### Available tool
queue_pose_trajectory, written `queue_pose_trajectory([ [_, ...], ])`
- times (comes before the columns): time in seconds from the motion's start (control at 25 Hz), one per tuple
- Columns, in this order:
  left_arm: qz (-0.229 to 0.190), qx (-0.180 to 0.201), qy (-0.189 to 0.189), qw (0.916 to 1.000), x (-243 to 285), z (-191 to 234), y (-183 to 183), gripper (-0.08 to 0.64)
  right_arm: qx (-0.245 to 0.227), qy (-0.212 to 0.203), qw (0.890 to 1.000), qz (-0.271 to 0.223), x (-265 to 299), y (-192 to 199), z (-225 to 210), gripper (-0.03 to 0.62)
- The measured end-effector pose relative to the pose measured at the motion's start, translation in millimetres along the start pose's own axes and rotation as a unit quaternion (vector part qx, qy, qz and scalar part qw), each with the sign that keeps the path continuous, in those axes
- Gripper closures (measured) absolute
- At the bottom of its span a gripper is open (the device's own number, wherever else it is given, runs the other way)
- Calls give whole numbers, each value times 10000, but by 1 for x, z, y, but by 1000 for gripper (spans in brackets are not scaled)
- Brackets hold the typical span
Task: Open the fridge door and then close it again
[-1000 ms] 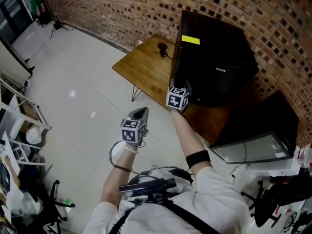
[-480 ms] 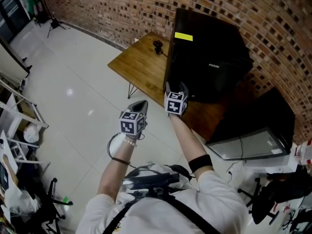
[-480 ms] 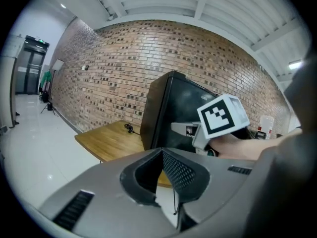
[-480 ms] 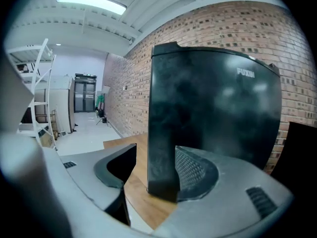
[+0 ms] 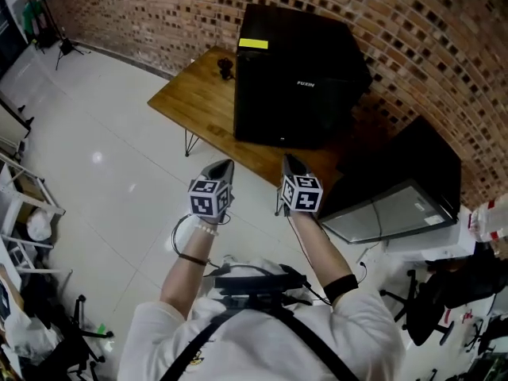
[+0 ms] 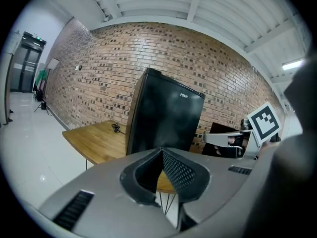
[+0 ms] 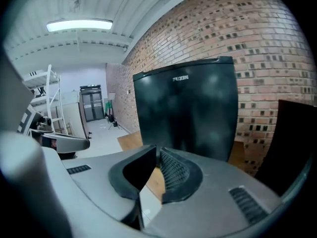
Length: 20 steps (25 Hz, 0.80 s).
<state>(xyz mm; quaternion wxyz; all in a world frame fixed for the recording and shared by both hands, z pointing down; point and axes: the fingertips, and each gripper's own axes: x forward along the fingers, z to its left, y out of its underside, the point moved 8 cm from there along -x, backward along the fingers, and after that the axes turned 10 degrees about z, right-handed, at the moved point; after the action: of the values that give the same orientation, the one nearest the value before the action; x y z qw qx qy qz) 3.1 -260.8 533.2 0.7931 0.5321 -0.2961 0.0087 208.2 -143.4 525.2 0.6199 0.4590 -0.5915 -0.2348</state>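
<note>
Fridge door [image 5: 282,105] sits flush and shut on the black fridge [image 5: 302,34], which stands upright on the wooden bench [image 5: 194,101] against the brick wall [image 5: 159,6]. No gap shows along either edge of that door, and nobody's touching it!

Both tools hang well back, over the pale floor [image 5: 103,157] by the bench's near edge. Left hand-held gripper [image 6: 162,152]: pads pressed together, nothing between them, aimed at the fridge from a distance. Right hand-held gripper [image 7: 157,150]: its jaws have just been closing, and they've come together on empty air. There's no handle and no door edge between them, and the dark fridge front stands beyond, well apart.

So how far along are we? Door closed, both tools clear, no grip anywhere. That reads as either end of the job, and these views alone won't settle which. If the swing out and back is already done, nothing is left. If not, the whole job remains. One tool must reach the door's edge, spread, take hold and pull it open, then push it home again.
</note>
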Motion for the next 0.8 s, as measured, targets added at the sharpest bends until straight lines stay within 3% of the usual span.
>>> queue_pose_trajectory([
  [0.4,162,-76,-42,9998,4,-88,43,560,204,106,9995,231,-80,70,-82,587],
  [0.8,307,-89,-98,9994,15,-149,62,560,579,96,9983,-10,-112,100,-123,587],
])
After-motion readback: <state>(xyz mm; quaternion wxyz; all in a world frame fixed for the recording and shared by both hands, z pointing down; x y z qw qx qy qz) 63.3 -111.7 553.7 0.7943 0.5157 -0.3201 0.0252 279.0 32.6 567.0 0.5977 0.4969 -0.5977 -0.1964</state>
